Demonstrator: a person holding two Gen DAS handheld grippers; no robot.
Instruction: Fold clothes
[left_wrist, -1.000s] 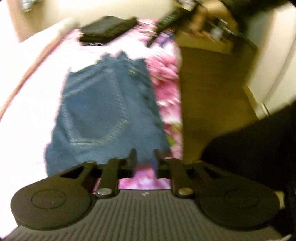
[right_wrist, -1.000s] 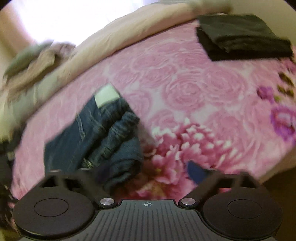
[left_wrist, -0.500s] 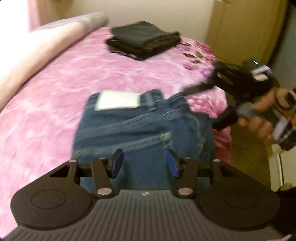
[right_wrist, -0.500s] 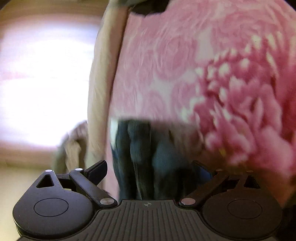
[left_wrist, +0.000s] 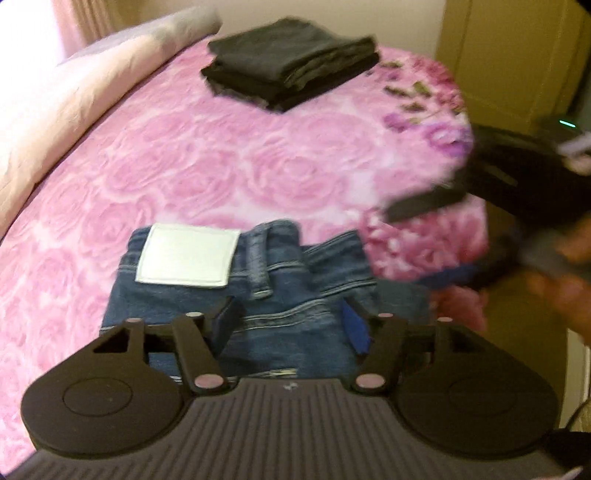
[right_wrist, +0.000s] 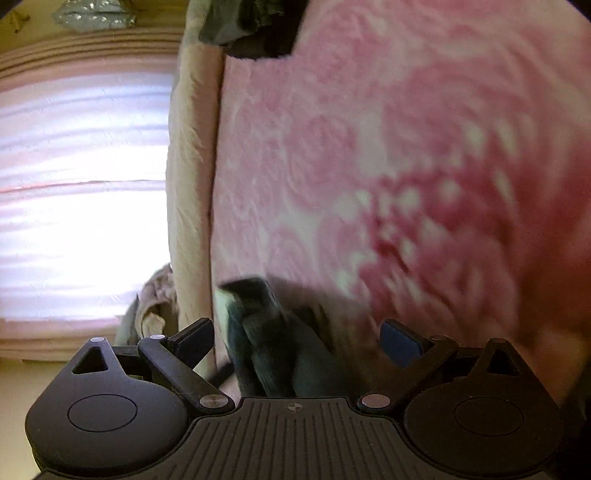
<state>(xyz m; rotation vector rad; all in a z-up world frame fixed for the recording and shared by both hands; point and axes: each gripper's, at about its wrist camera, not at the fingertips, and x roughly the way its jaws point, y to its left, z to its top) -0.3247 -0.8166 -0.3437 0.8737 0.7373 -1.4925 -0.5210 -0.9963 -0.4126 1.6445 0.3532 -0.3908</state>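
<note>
Folded blue jeans (left_wrist: 258, 288) with a white waistband patch (left_wrist: 188, 254) lie on the pink floral bedspread (left_wrist: 207, 155). My left gripper (left_wrist: 291, 325) hovers open just above their near end, nothing between its fingers. In the left wrist view my right gripper (left_wrist: 443, 236) is a blurred dark shape at the jeans' right edge, held by a hand (left_wrist: 569, 280). The right wrist view is rolled sideways and blurred; there my right gripper (right_wrist: 295, 339) stands open with the jeans (right_wrist: 273, 347) between and beyond its fingers, without a grip.
A stack of folded dark clothes (left_wrist: 291, 70) sits at the far end of the bed. A beige rolled blanket (left_wrist: 74, 107) runs along the left side. A wooden wardrobe (left_wrist: 517, 55) stands to the right. A bright curtained window (right_wrist: 81, 192) shows in the right wrist view.
My left gripper opened from nearly shut and swung to face along the bed over the jeans. My right gripper rolled sideways and came in at the jeans' right edge.
</note>
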